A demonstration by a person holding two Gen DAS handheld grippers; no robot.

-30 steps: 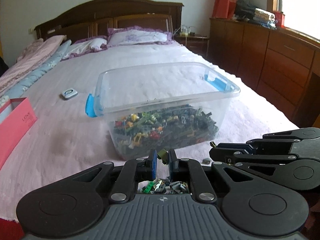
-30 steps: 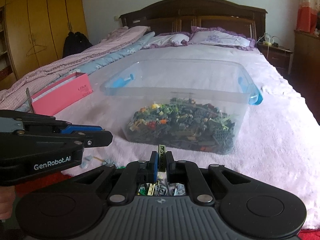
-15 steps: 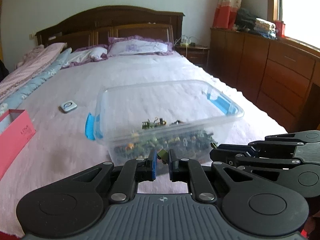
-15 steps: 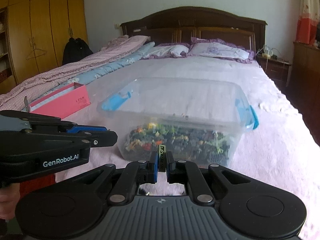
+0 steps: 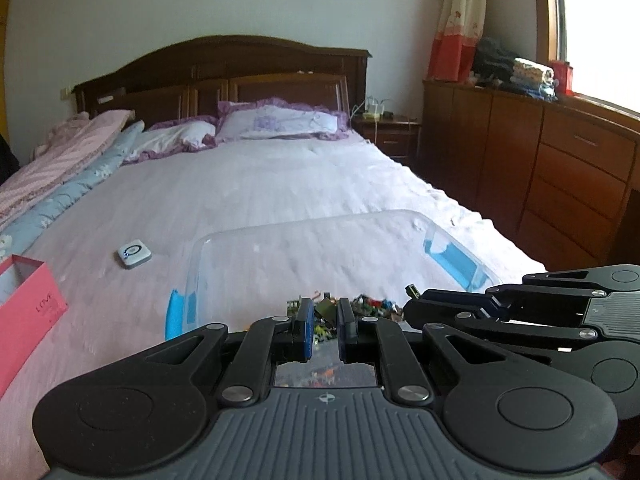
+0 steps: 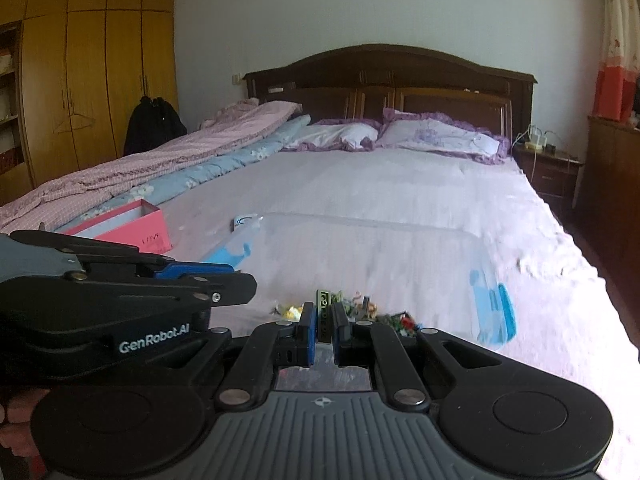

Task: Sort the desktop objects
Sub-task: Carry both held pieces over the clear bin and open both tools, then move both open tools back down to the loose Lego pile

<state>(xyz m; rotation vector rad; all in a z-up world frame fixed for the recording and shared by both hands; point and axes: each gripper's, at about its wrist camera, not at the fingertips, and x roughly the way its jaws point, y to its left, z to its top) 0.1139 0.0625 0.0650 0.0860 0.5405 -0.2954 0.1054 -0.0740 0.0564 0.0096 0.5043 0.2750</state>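
A: Left gripper (image 5: 324,312)?
B: Fingers pinching an olive brick (image 5: 325,308), over the clear bin (image 5: 448,252) on the bed (image 5: 280,184).
A: Right gripper (image 6: 325,314)?
B: Fingers pinching a green studded brick (image 6: 323,303), over the same bin.

— How much of the clear bin (image 5: 320,240) shows?
— Only its far rim; each tool's body hides the near wall and most bricks (image 6: 360,306).
— The pink box (image 5: 24,304) left of it?
— Cut off by the edge.
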